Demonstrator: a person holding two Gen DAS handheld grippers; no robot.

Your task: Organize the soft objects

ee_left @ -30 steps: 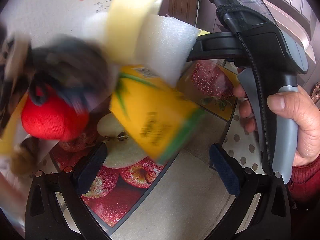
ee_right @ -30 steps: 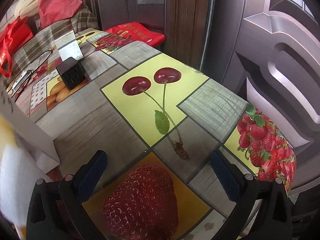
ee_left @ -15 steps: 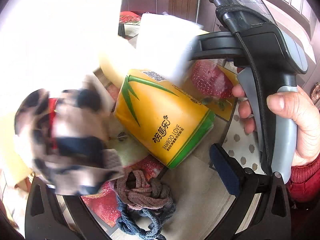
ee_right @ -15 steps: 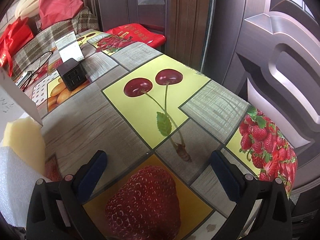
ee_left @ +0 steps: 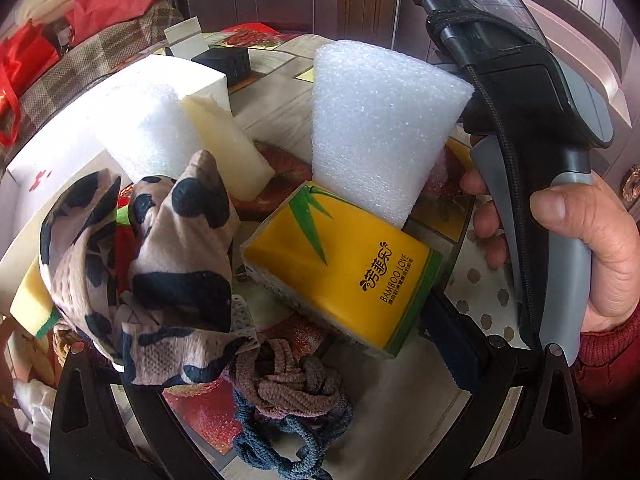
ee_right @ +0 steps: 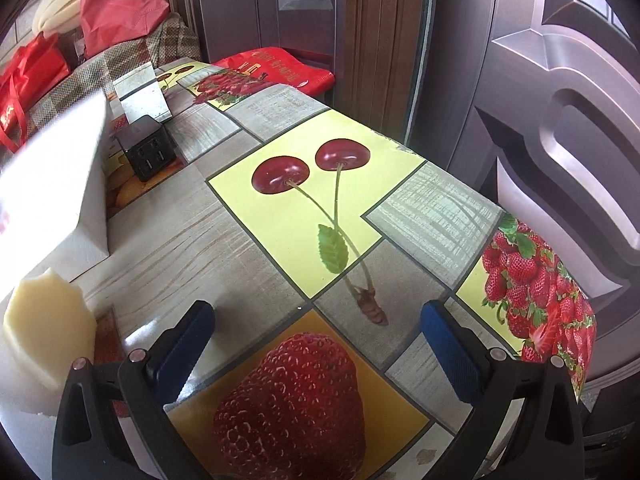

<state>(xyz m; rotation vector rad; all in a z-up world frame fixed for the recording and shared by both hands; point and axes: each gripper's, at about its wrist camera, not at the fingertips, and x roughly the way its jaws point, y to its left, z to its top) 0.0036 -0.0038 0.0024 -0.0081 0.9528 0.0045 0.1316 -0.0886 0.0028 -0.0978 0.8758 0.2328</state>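
Left gripper [ee_left: 276, 344]: only the right-side blue pad shows; the other finger is hidden behind the spotted cloth [ee_left: 160, 264]. The gap looks wide, but I cannot tell whether the cloth is pinched by the hidden finger or merely draped over it. Nothing sits between the pads that I can see.

Right gripper [ee_right: 318, 340]: fingers wide apart, holding nothing, hovering over the strawberry print on the bench [ee_right: 280, 216]. Seen from the left camera, the right hand [ee_left: 592, 248] grips its handle upright, just to the right of the pile, thumb over the top and fingers on the trigger.

Pile, outward from the left fingers: knotted cord [ee_left: 288, 412] lying closest, brown and blue strands tangled; tissue pack [ee_left: 344, 268], yellow, tilted on the bench; white foam block [ee_left: 380, 128] leaning against the pack's far edge; yellow sponge [ee_left: 228, 140] beside a second foam piece [ee_left: 148, 128]; white box [ee_left: 52, 160] at the left. A sponge with a green edge [ee_left: 32, 300] pokes out behind the cloth.

Step, by my reading: early. The soft things lie loose in a heap, none sorted yet. The box looks like the likely destination.

Next move calls for choosing one item. The cord is nearest the left fingers, but floppy; a pinch at the knot would lift it whole. The foam would need a light squeeze.
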